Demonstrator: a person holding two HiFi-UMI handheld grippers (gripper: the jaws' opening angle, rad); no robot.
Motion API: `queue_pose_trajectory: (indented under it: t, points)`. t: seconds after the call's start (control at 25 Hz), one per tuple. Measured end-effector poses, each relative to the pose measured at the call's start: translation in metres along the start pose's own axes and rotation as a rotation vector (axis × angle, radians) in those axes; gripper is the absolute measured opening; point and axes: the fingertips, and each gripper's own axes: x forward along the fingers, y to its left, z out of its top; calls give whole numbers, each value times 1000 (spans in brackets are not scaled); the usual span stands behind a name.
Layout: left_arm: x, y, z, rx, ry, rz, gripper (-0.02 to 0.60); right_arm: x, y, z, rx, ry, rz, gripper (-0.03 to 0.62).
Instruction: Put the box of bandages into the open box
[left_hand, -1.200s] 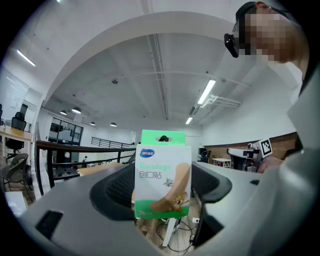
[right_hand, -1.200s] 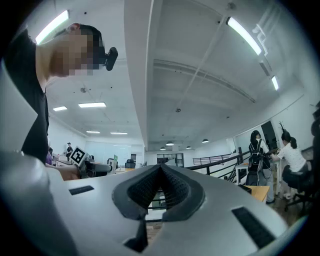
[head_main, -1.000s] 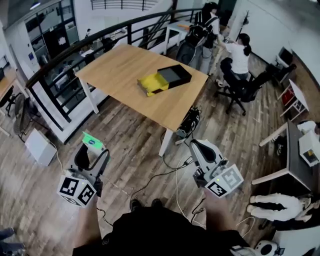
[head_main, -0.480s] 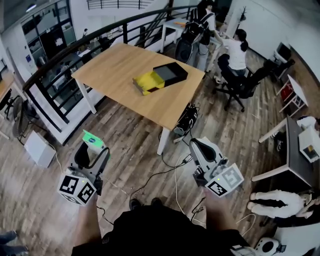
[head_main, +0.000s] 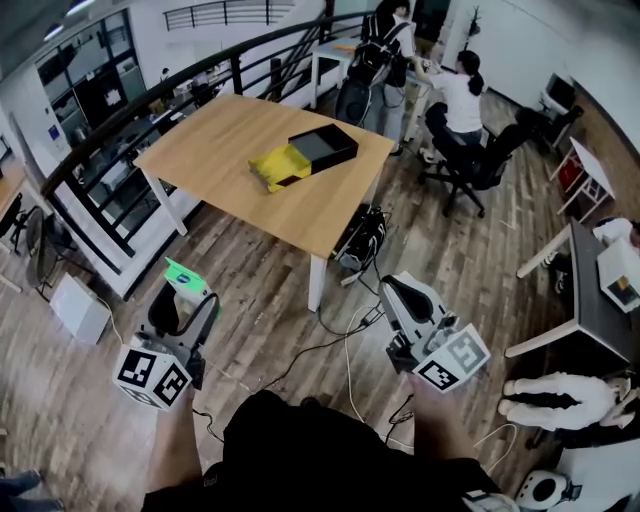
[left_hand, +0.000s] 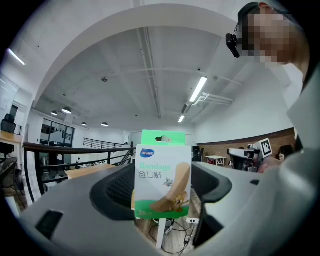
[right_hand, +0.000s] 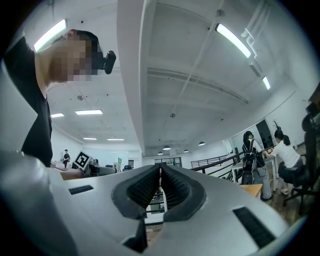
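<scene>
Left gripper (head_main: 187, 300): jaws partly open and clamped on the box of bandages (left_hand: 162, 182), one pad on each side edge. The pack stands upright in the claw, with its long axis running out along the jaws. The green hang-tab end points away from the claw and the printed face is turned toward the gripper camera. The lower end sits deep between the pads and roughly the top half sticks out past the tips.

Right gripper (right_hand: 160, 187): jaws pressed together with nothing between them, held beside the left claw at about the same height.

Both claws are low in front of the person, over the wooden floor and not over the table (head_main: 220, 140).

The open box (head_main: 322, 148) lies ahead of the left claw and off to its right, well apart, on the far half of the tabletop. It is a black tray with a yellow part (head_main: 278, 166) touching its nearer end. The long axis runs slantwise, with the yellow end nearer the left claw and the black end farther and rightward.

Judgement: the right claw looks slightly nearer the tray but is empty, so the left claw makes the delivery. The carry goes forward and rightward, and the person probably has to step up to the table edge first. The pack's long axis likely needs turning to lie along the tray's before release.
</scene>
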Motion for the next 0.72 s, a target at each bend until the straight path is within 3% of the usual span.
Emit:
queue_pose_trajectory:
  t: [0.36,0.72]
  points:
    - [12,-13,3,9,2,-13,351,-11,-11,0,31,-5,3,38]
    - [45,9,-6,-23,-10,-27,351,10,-34,-9,36,15,-25,38]
